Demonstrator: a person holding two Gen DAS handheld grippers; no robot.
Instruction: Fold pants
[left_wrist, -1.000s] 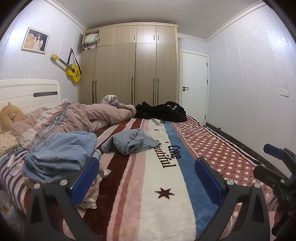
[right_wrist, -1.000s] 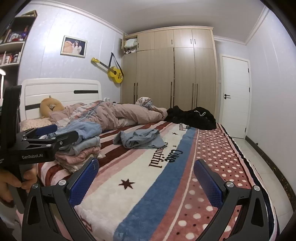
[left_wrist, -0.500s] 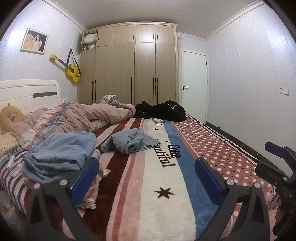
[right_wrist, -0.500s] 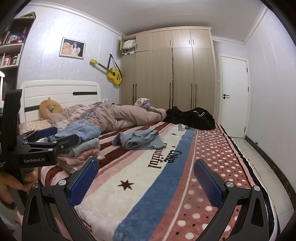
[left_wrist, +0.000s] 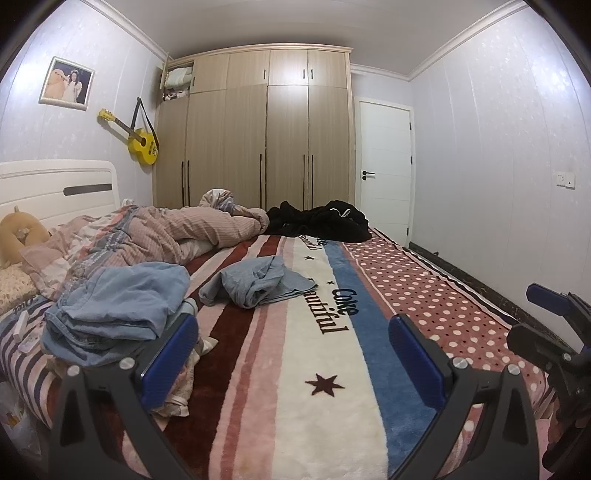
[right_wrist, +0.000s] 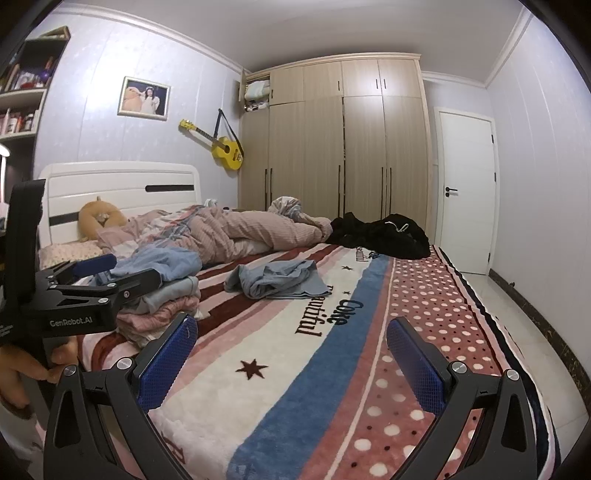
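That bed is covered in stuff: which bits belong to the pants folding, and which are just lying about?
Part of the job:
- crumpled blue pants, loose mid-bed
- stack of clothes at the left
- left gripper, open
- right gripper, open

Just lying about:
- pink quilt
- black clothing
- plush toy
- yellow guitar

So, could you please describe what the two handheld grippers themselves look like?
Both match: the left gripper and right gripper have black angular frames with silver screws and two fingers faced with textured blue pads. The left one's side reads "GenRobot.AI" in white. A bare hand grips its handle; no cables or sleeves show.
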